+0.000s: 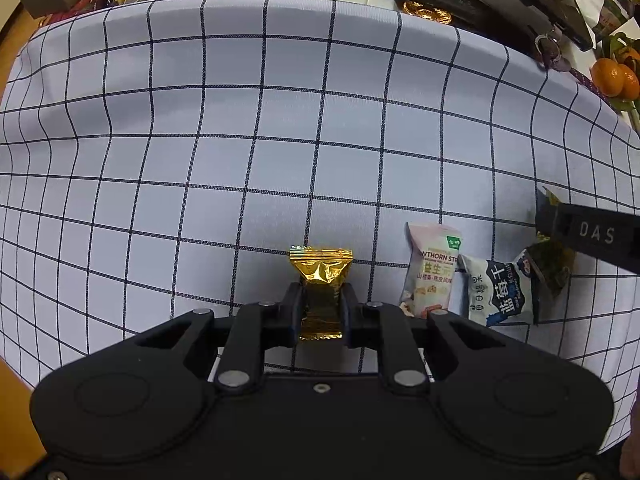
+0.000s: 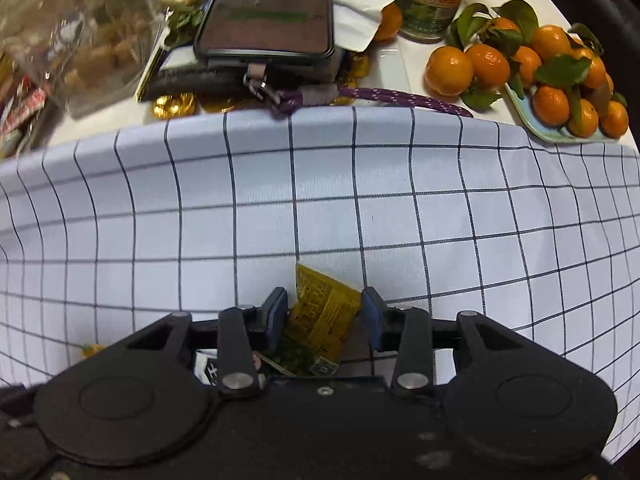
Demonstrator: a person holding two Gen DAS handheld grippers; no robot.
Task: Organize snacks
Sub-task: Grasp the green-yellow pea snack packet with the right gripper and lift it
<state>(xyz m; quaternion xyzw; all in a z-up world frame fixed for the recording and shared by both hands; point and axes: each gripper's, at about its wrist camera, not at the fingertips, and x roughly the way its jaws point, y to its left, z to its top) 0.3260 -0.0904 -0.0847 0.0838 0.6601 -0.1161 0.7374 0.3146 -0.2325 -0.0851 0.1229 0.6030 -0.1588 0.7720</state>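
Two snacks are in hand: left hand-held gripper (image 1: 321, 298) grips the gold packet (image 1: 321, 270), pointing to 12 o'clock, while right hand-held gripper (image 2: 325, 312) stands open around the yellow packet (image 2: 322, 312).

A pale checked cloth with dark grid lines (image 2: 320, 200) covers the table, and beyond its far edge lie a dark smartphone (image 2: 268, 12) on a purple braided cord (image 2: 400, 98), leafy orange tangerines (image 2: 532, 68), and a green-labelled jar (image 2: 436, 0).
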